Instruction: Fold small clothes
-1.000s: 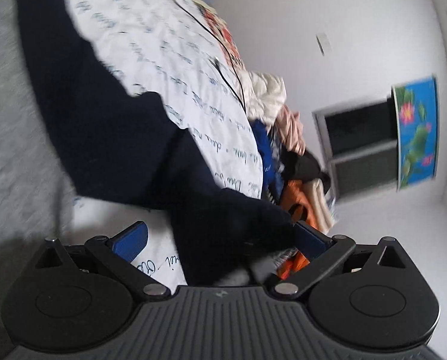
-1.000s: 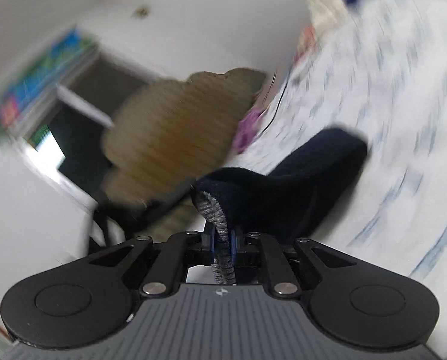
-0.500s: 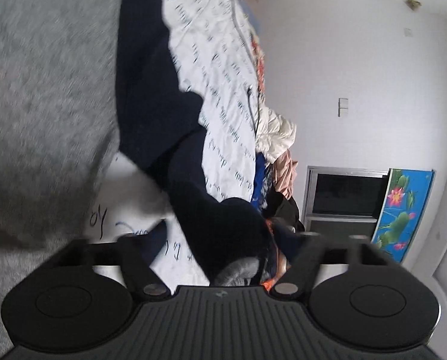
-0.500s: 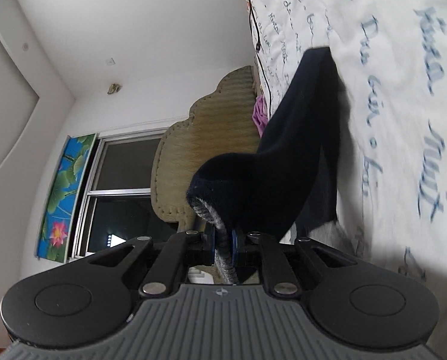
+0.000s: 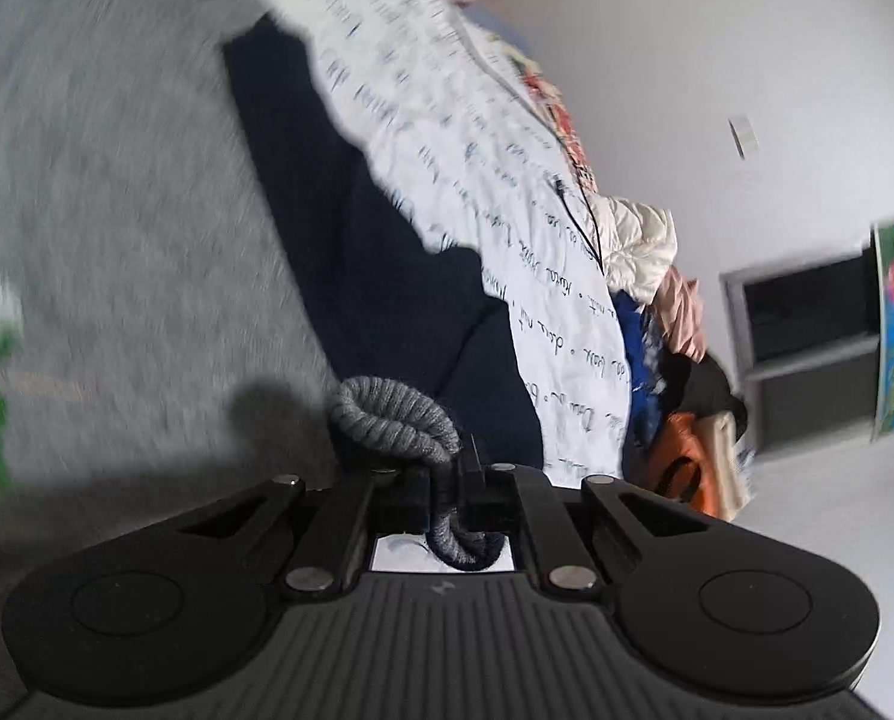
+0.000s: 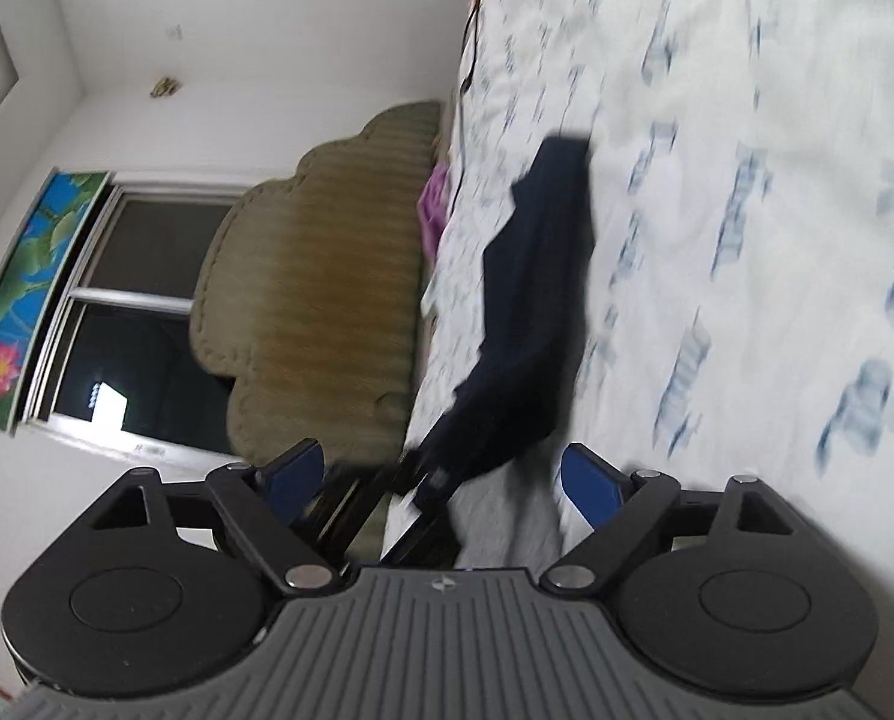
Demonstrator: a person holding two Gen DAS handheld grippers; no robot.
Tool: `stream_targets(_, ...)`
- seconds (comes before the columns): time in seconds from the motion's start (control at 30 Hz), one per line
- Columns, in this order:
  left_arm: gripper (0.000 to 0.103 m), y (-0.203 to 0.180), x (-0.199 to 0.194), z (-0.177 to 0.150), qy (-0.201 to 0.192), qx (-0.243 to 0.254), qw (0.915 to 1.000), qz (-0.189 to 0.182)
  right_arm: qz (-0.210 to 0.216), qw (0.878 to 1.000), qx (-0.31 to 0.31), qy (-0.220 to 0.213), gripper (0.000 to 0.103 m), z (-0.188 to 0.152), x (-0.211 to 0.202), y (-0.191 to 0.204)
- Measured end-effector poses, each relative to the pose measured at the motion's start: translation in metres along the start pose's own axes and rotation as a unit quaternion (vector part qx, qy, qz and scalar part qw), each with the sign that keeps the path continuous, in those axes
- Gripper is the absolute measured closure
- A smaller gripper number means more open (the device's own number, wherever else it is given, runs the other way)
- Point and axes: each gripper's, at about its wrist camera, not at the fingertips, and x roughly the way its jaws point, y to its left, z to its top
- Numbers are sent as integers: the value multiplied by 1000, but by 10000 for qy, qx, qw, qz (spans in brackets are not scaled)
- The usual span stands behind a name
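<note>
Left wrist view: the left claw (image 5: 454, 483) pinches the navy sock's (image 5: 387, 276) grey cuff. The right claw (image 6: 441, 477) is spread, the sock just ahead on the bed (image 6: 747, 150).

A white bedsheet (image 6: 747, 192) with blue script fills the right of the right wrist view; a tan scalloped headboard (image 6: 321, 294) stands centre-left, a dark window (image 6: 129, 324) and flower-print curtain (image 6: 33, 276) at far left. A clothes pile (image 5: 675, 360) sits right of centre in the left view.
</note>
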Motion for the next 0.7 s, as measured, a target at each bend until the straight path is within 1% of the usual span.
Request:
stream_targets(0.03,96,-4,-5,4,-42,237,9996,118,-61,10000,-73,-30,19,7,1,1)
stream_targets(0.1,96,-10,-24,15,-254,740,9966,259,-267,9991,-324,-28,18,23,6,7)
stream_targets(0.17,96,-10,-51,32,-571,1090,9917,373,-397,9972,-636,-61,16,39,9,15)
stream_targets(0.2,96,-7,-67,40,-770,1182,9891,416,-517,9953,-817,-74,13,47,12,19)
stream_targets(0.23,96,-1,-84,50,-991,1207,9866,473,-625,9931,-994,-68,13,56,18,23)
stream_targets(0.3,96,20,-120,70,-1426,1003,9830,570,-794,9887,-1272,-77,11,72,27,28)
stream_targets(0.4,96,58,-160,91,-1874,637,9753,982,-1077,9821,-1537,138,10,92,54,33)
stream_targets(0.43,96,71,-169,95,-1931,517,9740,1070,-1147,9809,-1557,219,10,97,64,33)
stream_targets(0.47,96,83,-175,97,-1917,397,9737,1169,-1195,9795,-1590,322,10,100,75,33)
stream_targets(0.53,96,99,-181,98,-1822,266,9750,1245,-1345,9750,-1701,494,10,101,99,36)
stream_targets(0.6,96,109,-181,98,-1705,197,9773,1244,-1349,9703,-1856,770,10,97,124,40)
stream_targets(0.67,96,112,-184,100,-1653,198,9790,1179,-1383,9620,-2123,1019,10,87,147,47)
stream_targets(0.7,96,113,-187,103,-1609,215,9801,1144,-1442,9564,-2252,1172,13,83,162,49)
